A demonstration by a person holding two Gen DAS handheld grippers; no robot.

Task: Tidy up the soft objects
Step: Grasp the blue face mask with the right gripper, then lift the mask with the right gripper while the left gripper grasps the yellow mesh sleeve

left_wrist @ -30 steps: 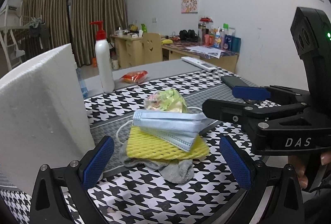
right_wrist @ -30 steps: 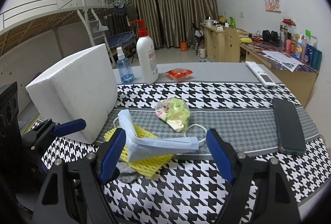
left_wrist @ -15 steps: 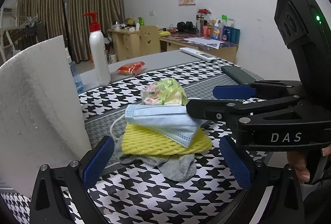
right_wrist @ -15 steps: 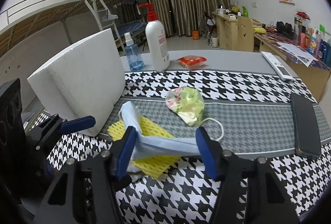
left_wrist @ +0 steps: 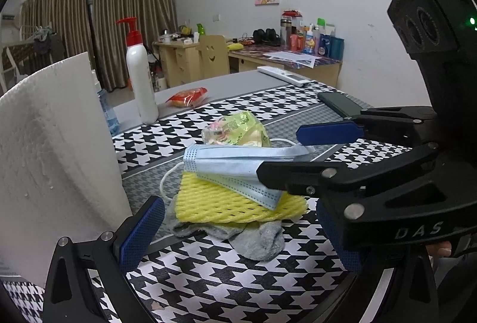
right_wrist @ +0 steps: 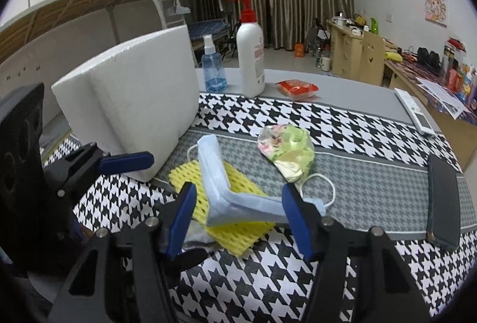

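1. A stack of soft things lies on the counter [right_wrist: 342,126], which is covered by a black-and-white houndstooth cloth with a grey band across it.
2. At the bottom of the stack is a grey sock [left_wrist: 262,236], with a yellow foam net [left_wrist: 226,200] resting on it.
3. A light blue face mask [left_wrist: 235,165] lies on top of the yellow foam net, folded into an angled shape in the right wrist view [right_wrist: 220,189].
4. Its white ear loop [right_wrist: 325,186] curls out onto the grey band.
5. A crumpled green patterned mask [right_wrist: 286,147] sits just behind the stack on the grey band, close to the blue mask's far edge.
6. The right hand-held gripper [right_wrist: 238,215] has its blue-padded fingers spread, one on each side of the blue mask's near end; whether the pads touch it cannot be told.
7. The left hand-held gripper [left_wrist: 238,236] is also spread wide, its pads flanking the near side of the stack, holding nothing.
8. A white foam block [right_wrist: 134,90] stands upright on the counter, just left of the stack.
9. Behind it are a blue spray bottle [right_wrist: 213,72] and a white pump bottle [right_wrist: 250,54] with a red top.
10. A red snack packet [right_wrist: 298,87] lies near the pump bottle.
11. A dark phone [right_wrist: 442,198] lies flat at the right, well apart from the stack.
12. A white remote [right_wrist: 414,111] lies at the far right edge.
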